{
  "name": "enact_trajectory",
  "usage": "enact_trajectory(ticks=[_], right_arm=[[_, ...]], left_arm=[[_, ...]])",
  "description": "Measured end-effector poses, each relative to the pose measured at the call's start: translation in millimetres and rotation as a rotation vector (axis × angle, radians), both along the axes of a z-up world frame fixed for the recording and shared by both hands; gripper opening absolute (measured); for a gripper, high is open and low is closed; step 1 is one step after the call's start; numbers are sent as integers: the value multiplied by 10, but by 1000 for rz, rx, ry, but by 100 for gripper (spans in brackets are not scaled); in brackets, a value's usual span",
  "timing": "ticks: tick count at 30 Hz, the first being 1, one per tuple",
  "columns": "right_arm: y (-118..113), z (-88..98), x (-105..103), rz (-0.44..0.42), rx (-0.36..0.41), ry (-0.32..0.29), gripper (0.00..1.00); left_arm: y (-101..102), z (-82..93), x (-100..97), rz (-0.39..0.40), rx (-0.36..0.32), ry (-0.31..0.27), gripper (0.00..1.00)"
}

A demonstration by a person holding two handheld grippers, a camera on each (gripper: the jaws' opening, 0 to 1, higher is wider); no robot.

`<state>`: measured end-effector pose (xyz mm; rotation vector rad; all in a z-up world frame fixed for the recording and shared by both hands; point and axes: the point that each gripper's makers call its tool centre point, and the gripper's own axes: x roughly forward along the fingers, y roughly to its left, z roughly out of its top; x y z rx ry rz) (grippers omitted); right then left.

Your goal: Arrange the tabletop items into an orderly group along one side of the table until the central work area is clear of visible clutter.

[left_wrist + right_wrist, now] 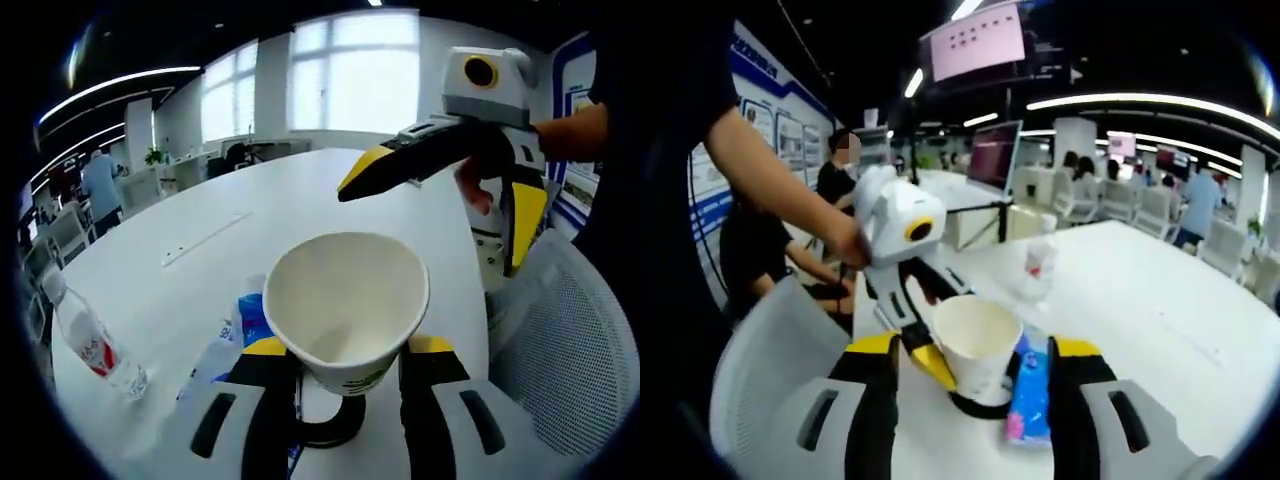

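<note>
The left gripper clamps a white paper cup at lower centre above the white table; the right gripper hovers with jaws apart, empty.

Paper cup: cream-white inside and out, with green print near the base. Left gripper: black jaws tipped yellow, on a white body with dark slots. Right gripper: black with yellow tips, white housing. Worktop: plain white. Bottle: clear plastic, red-and-white label. Packet: blue with white lettering; in the right gripper view the packet shows light blue with a pink patch at one end. Coaster-like disc under the cup: black. Chair: white mesh with a fine dot pattern. Wall screen: pale pink.
</note>
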<state>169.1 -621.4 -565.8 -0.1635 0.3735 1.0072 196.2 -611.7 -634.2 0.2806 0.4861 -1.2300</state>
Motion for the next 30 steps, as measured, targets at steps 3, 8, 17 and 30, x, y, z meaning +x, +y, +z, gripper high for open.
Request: enact_trajectory(ticks=[3, 8, 17, 30], right_arm=[[-32, 5, 15, -19, 15, 3, 65], [-81, 10, 37, -41, 22, 6, 68], [-248, -34, 94, -114, 36, 31, 78], [-404, -152, 94, -172, 27, 62, 80]], left_arm=[[7, 15, 59, 13, -3, -4, 39], [0, 44, 121, 22, -10, -11, 39], [-25, 79, 221, 23, -16, -31, 39], [-15, 111, 405, 42, -18, -51, 39]])
